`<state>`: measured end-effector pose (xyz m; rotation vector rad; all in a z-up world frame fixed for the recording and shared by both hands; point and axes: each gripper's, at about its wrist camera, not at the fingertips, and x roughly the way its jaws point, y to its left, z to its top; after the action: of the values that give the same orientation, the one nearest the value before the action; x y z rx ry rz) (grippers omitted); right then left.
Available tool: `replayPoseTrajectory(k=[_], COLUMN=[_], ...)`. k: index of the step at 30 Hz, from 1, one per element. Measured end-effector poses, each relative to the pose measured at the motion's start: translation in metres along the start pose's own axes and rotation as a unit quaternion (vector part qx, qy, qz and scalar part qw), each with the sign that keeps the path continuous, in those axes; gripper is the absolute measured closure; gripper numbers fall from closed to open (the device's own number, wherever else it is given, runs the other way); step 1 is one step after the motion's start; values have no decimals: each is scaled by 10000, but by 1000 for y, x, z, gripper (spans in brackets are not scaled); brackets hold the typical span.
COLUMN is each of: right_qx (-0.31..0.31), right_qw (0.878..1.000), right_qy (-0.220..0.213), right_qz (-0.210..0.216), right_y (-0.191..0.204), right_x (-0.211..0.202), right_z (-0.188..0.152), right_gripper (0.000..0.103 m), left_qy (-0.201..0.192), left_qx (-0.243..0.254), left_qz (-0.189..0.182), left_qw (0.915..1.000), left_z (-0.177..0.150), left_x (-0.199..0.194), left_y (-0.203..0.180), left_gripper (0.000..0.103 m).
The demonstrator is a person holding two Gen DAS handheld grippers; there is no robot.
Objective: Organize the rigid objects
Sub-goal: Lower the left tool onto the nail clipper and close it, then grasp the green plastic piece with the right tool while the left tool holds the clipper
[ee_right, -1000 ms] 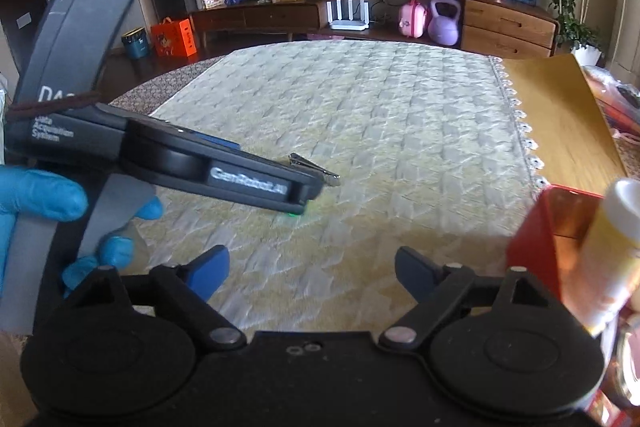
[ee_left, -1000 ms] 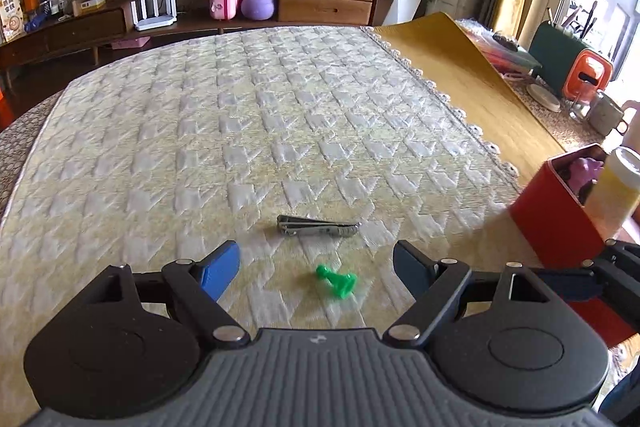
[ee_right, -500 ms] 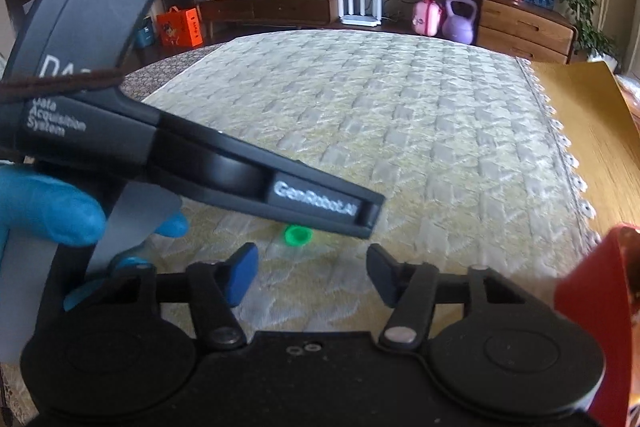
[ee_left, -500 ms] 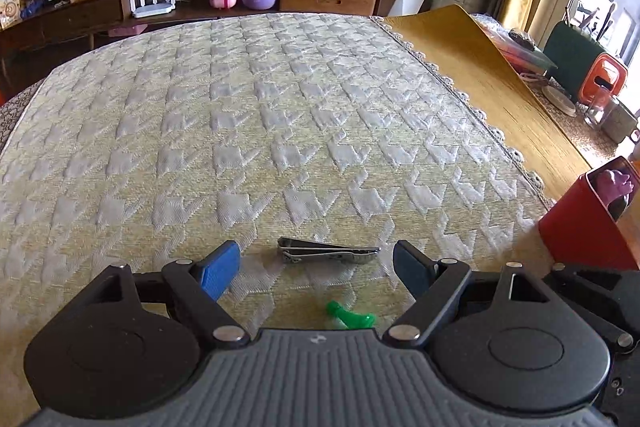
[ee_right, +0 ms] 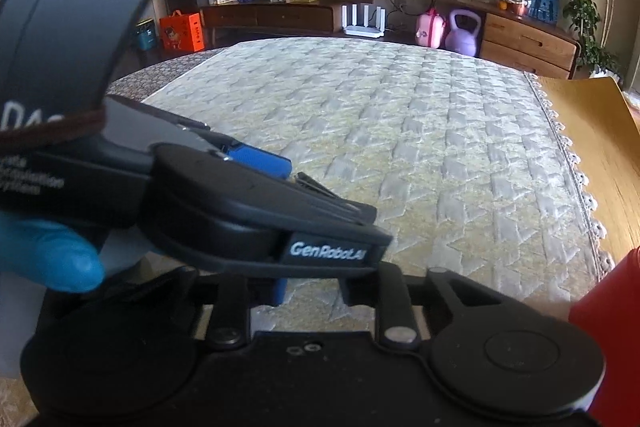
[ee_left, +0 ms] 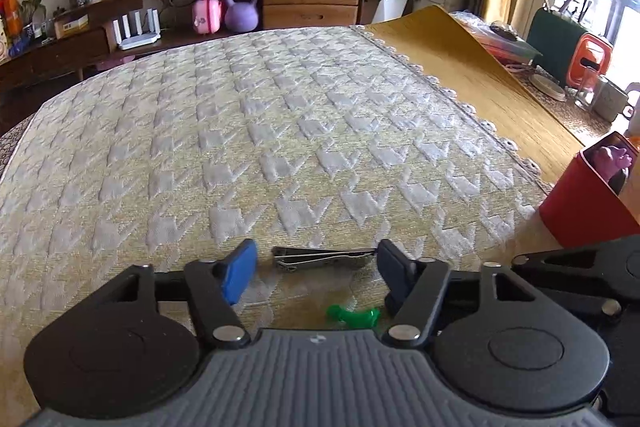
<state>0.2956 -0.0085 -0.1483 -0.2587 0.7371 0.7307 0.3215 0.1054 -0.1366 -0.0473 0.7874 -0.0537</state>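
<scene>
A metal nail clipper [ee_left: 320,256] lies flat on the patterned tablecloth [ee_left: 280,131], right between the tips of my left gripper [ee_left: 316,263], whose jaws stand apart around it, close to touching. A green plastic piece [ee_left: 354,315] lies behind the clipper, under the left gripper. In the right wrist view, my right gripper [ee_right: 310,291] has its fingers partly closed, and the left gripper's body [ee_right: 256,223] hides what lies between them. The clipper's end [ee_right: 310,185] peeks out past that body.
A red box [ee_left: 584,203] holding a purple toy [ee_left: 610,157] stands at the table's right edge; it also shows in the right wrist view [ee_right: 608,331]. A yellow mat [ee_left: 480,75] covers the table's right side. A sideboard with a kettlebell [ee_left: 240,7] stands behind.
My left gripper has moved forward over the green piece to the nail clipper, and its jaws have narrowed around it. My right gripper's fingers have closed in and dropped behind the left gripper.
</scene>
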Motion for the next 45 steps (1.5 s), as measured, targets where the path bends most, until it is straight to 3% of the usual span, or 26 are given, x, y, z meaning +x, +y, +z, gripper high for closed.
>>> replayPoseTrajectory(k=[1, 6, 18, 28, 29, 31, 36, 45], right_qx=[15, 105, 169, 197, 212, 304, 181, 97], right_qw=[10000, 9999, 9996, 9994, 9994, 9993, 9997, 9999], right_qy=[-5, -8, -75, -190, -183, -166, -160, -51], right_qz=[-28, -128, -207, -200, -225, -144, -50, 68], right_y=[-1, -8, -13, -15, -16, -19, -19, -7], right_x=[0, 0, -10, -37, -37, -36, -25, 6], right_z=[0, 2, -4, -6, -6, -5, 2, 9], right_gripper=[90, 103, 103, 103, 102, 86, 69, 68], left_qy=[-6, -8, -49, -72, -82, -94, -41, -1], left_qx=[20, 53, -397, -457, -485, -499, -533, -664], left_qz=[-33, -48, 77, 197, 203, 252, 341, 533], left_qw=[10000, 10000, 9992, 9987, 9986, 9984, 9980, 9964], left_z=[0, -1, 5, -1, -2, -5, -15, -27], left_x=[0, -1, -19, -44, -48, -54, -60, -59], left_y=[-1, -3, 19, 25, 26, 28, 37, 59], left_gripper=[46, 46, 47, 47, 47, 47, 47, 47])
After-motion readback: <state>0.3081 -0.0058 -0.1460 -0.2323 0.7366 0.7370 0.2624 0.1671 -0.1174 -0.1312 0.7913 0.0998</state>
